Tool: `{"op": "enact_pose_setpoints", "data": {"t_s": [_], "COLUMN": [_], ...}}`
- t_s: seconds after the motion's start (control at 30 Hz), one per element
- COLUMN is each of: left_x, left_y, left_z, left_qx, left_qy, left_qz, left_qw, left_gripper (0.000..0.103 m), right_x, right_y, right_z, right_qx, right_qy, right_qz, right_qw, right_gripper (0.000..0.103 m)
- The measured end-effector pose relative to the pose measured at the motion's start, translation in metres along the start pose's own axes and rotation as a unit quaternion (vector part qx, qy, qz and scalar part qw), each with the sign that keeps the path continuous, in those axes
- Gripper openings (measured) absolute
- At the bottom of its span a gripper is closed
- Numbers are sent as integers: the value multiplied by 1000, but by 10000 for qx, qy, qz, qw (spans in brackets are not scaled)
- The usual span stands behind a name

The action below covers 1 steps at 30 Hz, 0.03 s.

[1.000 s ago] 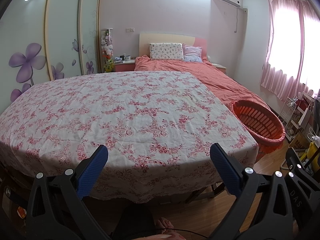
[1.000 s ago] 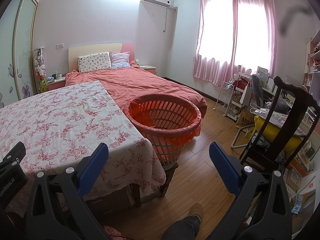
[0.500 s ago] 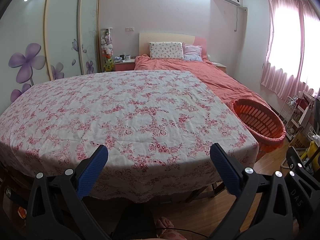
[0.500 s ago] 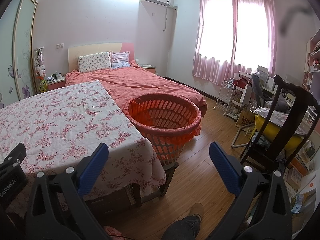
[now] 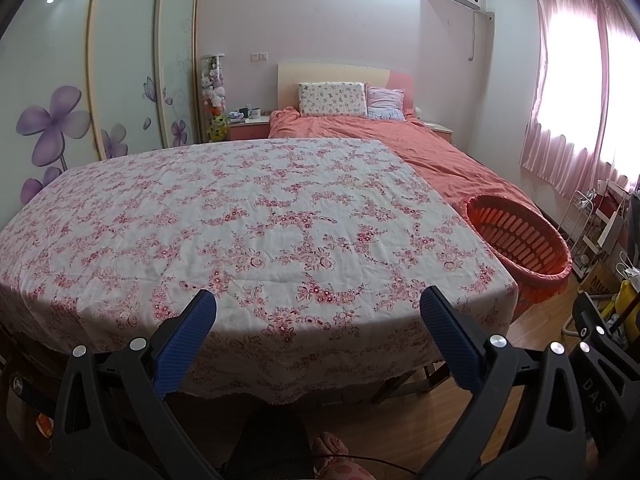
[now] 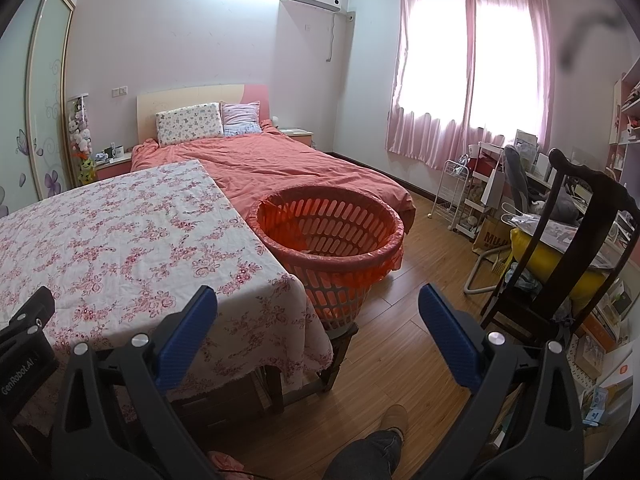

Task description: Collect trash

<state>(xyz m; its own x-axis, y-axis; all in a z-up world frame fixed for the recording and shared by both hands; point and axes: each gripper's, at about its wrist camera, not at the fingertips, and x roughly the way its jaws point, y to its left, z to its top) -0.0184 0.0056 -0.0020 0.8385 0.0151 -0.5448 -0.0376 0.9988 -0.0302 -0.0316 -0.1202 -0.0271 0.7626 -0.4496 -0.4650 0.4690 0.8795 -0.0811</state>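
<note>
Both pairs of tongs are held wide apart and empty — the left tongs [image 5: 318, 306] are poised over the near edge of the bench [image 5: 248, 216], the right tongs [image 6: 318, 304] over its near right corner and the wooden floor [image 6: 384, 344] beyond. No loose trash can be made out on the flowered cloth in either view; the cloth lies bare from near edge to far. The one task thing that is plainly seen is the orange basket [image 6: 384, 240], lined with a red bag, which stands just beside the right edge of the bench, ahead of the right tongs and far to the right of the left tongs. It is judged, therefore, that the right hand is the nearer for any drop into it. Something pale lies at the basket's bottom, but what it is cannot be told. Beyond the bench the bed [image 6: 280, 164] stretches to the far wall. To the right a dark wooden chair [image 6: 576, 240] with a yellow cushion stands well apart from the basket — it is not in the way. A shoe and a trouser leg are seen on the floor below the right tongs.
</note>
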Motion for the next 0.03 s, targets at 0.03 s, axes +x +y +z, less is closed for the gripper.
{"op": "enact_pose_setpoints", "data": {"t_s": [0.03], "left_x": [0], "left_y": [0], "left_z": [0], "left_qx": [0], "left_qy": [1], "left_qz": [1], "left_qw": [10000], "left_gripper": [100], "right_x": [0], "right_y": [0], "right_z": [0], "right_qx": [2], "right_qy": [0], "right_qz": [0], "right_qw": [10000], "right_gripper": [98]}}
